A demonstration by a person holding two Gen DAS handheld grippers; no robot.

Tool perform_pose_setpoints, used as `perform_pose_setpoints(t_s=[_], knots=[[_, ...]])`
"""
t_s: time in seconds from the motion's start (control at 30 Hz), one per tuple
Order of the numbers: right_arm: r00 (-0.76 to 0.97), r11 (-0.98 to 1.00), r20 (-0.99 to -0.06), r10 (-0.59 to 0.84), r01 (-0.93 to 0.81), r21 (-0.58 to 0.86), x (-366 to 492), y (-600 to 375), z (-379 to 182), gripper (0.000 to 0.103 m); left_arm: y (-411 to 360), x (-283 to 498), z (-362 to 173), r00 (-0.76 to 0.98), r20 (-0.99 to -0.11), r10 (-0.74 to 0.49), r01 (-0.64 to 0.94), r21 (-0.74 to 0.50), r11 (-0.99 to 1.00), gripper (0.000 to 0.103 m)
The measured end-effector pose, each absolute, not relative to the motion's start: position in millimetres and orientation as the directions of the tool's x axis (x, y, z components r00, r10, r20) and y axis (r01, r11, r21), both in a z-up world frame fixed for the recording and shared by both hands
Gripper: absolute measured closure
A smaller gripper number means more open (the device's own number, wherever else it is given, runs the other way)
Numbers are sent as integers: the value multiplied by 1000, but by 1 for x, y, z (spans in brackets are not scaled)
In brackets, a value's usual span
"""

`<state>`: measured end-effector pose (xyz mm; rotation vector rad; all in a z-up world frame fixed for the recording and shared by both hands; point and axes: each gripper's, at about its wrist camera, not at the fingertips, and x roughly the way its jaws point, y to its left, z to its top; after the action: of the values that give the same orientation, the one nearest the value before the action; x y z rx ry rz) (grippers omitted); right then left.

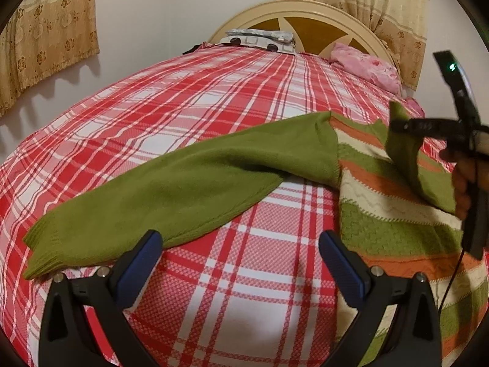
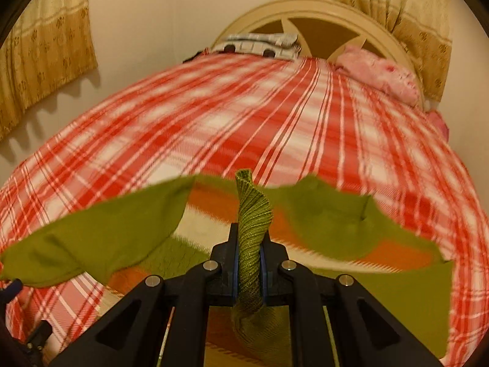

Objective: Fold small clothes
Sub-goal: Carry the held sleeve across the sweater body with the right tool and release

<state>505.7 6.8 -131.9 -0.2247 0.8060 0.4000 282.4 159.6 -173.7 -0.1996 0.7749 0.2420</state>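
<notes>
The ribbed green cuff [image 2: 252, 232] is being pinched between the closed right tongs [image 2: 249, 257] and lifted, presumably so that the sleeve can be carried across the sweater [image 1: 394, 211]. The left tongs [image 1: 240, 253] are being held wide and empty over the plaid bed [image 1: 244, 290], just beside the other sleeve [image 1: 171, 183], which is being left stretched toward the bed's left edge.

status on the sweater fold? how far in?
Early. Done: the sweater is laid out on the plaid bedspread. In hand: the right gripper is shut on the green ribbed cuff of one sleeve, lifting it over the striped body. Left: the other sleeve lies stretched out unfolded, the left gripper open beside it; no body fold yet.
</notes>
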Motion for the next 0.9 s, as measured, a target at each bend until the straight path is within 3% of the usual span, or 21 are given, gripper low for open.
perform_pose_setpoints(t_s=[0.83, 0.9], knots=[[557, 877, -786, 270, -478, -37, 503, 58, -184, 93, 154, 282, -183, 671, -728, 139, -292, -87, 953, 0], [515, 866, -812, 274, -499, -24, 505, 61, -191, 90, 153, 283, -183, 668, -730, 142, -290, -81, 954, 0]])
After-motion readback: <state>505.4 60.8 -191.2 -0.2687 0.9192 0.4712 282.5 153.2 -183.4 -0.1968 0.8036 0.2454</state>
